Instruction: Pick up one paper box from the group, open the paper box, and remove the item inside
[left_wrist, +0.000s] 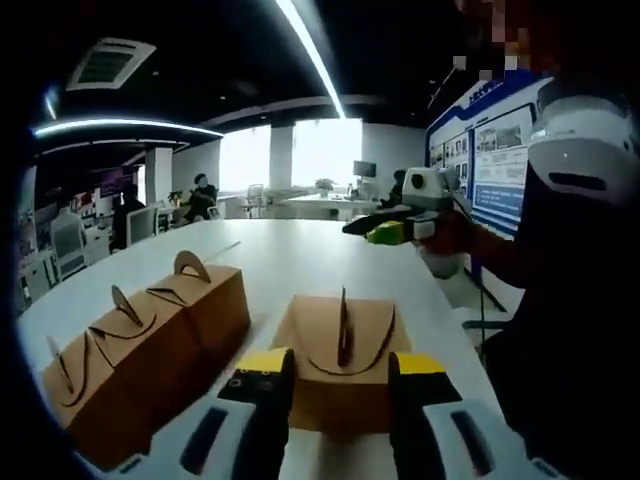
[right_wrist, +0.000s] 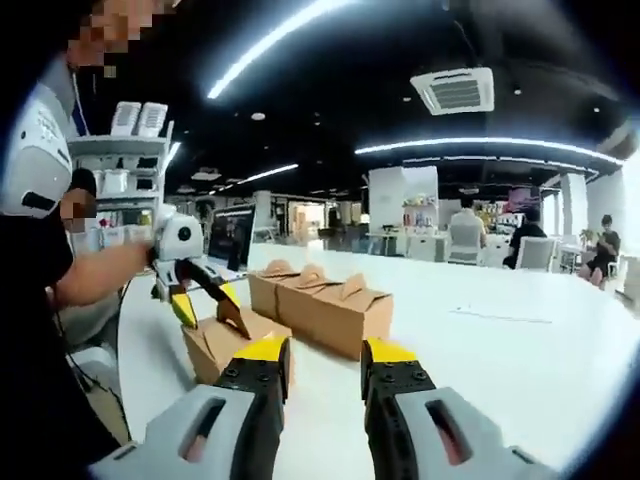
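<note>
Big white tabletop (left_wrist: 300, 255), long and smooth. Three brown paper boxes (left_wrist: 140, 345) set in row on it, sides touching. One more brown box (left_wrist: 340, 365) set alone just beside row. Thin pale strip (right_wrist: 487, 316) seen lying farther off on tabletop.

This is an open-plan office. A long white desk (left_wrist: 300, 255) runs down the room under a dark ceiling fitted with strip lights (left_wrist: 310, 50) and a square air-conditioning vent (right_wrist: 455, 90). Further back sit people on office chairs (right_wrist: 535, 250) at other desks — one by a bright window (left_wrist: 325, 150). A blue-and-white notice board (left_wrist: 495, 150) with printed sheets covers one wall, a white shelf unit (right_wrist: 120, 165) stands against another, and a monitor (right_wrist: 232, 238) sits at the desk's far end — all workplace furnishings.
</note>
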